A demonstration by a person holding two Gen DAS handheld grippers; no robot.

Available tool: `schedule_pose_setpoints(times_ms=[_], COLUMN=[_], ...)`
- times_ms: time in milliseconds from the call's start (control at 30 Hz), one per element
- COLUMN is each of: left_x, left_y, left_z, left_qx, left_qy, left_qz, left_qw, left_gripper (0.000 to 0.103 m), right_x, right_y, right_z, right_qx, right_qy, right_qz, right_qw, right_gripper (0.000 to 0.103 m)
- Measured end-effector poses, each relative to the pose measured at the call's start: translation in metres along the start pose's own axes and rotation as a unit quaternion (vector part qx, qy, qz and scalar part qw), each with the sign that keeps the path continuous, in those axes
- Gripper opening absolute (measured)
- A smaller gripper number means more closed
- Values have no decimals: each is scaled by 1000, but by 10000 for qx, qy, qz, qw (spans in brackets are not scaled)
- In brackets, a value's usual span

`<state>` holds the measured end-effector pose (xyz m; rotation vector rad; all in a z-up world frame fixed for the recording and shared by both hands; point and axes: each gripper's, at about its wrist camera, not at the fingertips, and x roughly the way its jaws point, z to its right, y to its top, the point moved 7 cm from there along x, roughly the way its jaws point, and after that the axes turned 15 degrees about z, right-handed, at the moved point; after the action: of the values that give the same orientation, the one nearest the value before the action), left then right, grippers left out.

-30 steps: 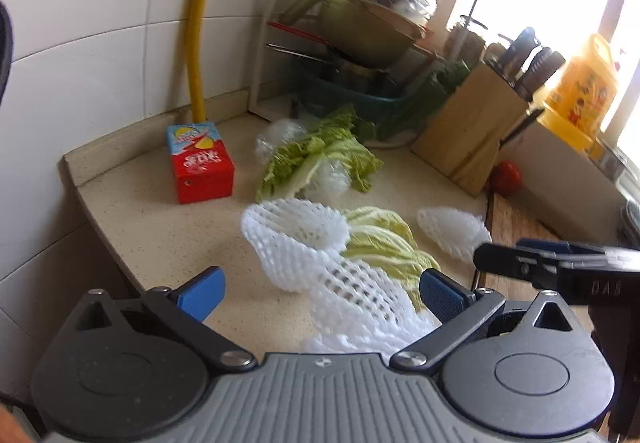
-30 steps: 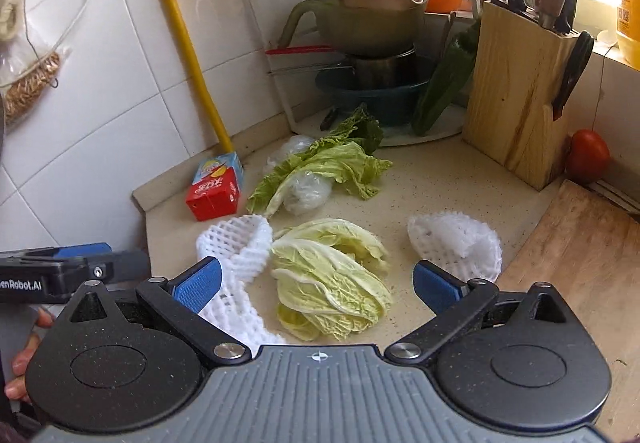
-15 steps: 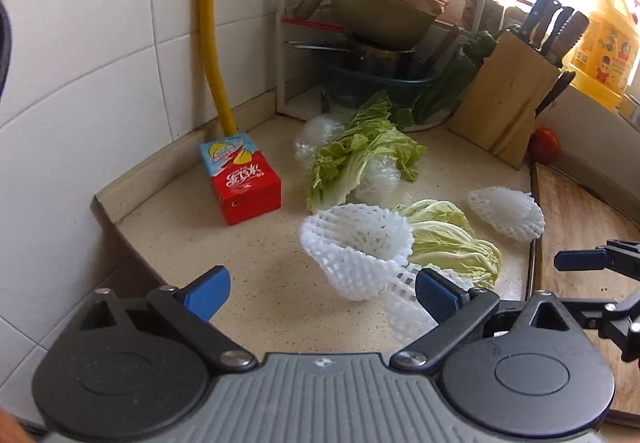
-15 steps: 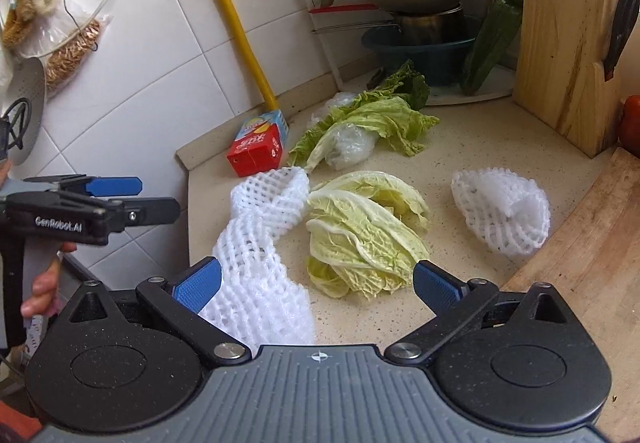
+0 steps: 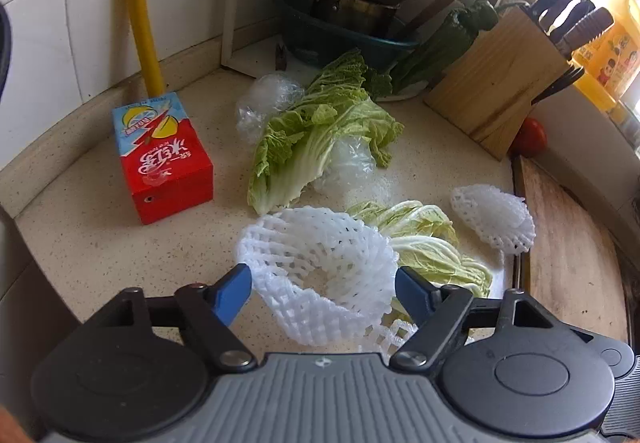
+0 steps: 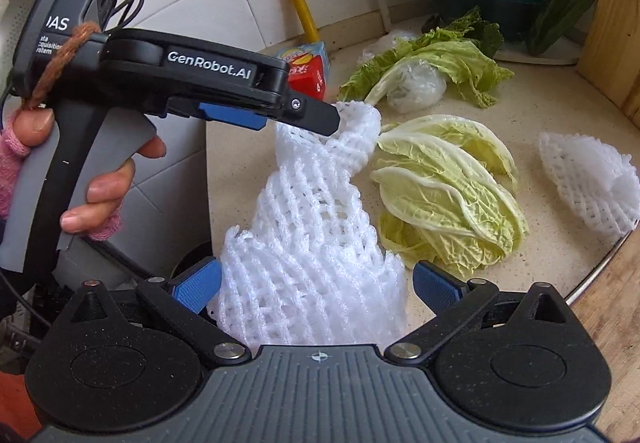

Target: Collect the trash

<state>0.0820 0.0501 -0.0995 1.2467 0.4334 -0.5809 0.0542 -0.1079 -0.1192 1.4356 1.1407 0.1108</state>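
Note:
A long white foam net [image 5: 320,263] lies on the speckled counter [image 5: 100,243], its open end raised. That end sits between the fingers of my left gripper [image 5: 322,283], whose jaws are closing; the blue pads stand at its sides without squeezing it. From the right wrist view the left gripper [image 6: 328,119] reaches over the net's far end. The near end of the net [image 6: 312,251] lies between the fingers of my right gripper [image 6: 318,279], which is open. A second foam net [image 5: 492,219] lies to the right. A red juice carton [image 5: 164,159] and crumpled plastic wrap [image 5: 348,163] are further back.
Cabbage leaves [image 5: 320,135] and paler ones [image 5: 432,243] lie among the trash. A knife block [image 5: 496,83], a tomato [image 5: 530,137] and a wooden board [image 5: 568,251] are at the right. Stacked pots [image 5: 360,3] and a yellow hose [image 5: 146,3] stand at the back.
Both grippers have come down and closer to the long net. The left jaws have narrowed around its open end. The left gripper now fills the left of the right wrist view.

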Motion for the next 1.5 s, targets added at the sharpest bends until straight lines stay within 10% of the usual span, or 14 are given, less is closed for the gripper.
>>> schedule_pose_setpoints(times_ms=[400, 867, 1300, 1500], left_x=[1, 17, 35, 28], left_y=[15, -3, -19, -19], left_z=[-16, -21, -15, -9], left_qx=[-80, 29, -466, -481], left_qy=[52, 324, 91, -39], left_qz=[294, 119, -346, -339], left_qw=[9995, 9994, 9983, 9983], left_gripper=[57, 75, 14, 11], right_x=[10, 25, 25, 19], right_y=[-3, -8, -10, -9], right_z=[-1, 3, 9, 22], right_qx=[366, 629, 952, 1410], right_qy=[-99, 32, 188, 331], right_qz=[-61, -180, -140, -105], right_qw=[9993, 9979, 9952, 9894], right_gripper=[101, 96, 70, 54])
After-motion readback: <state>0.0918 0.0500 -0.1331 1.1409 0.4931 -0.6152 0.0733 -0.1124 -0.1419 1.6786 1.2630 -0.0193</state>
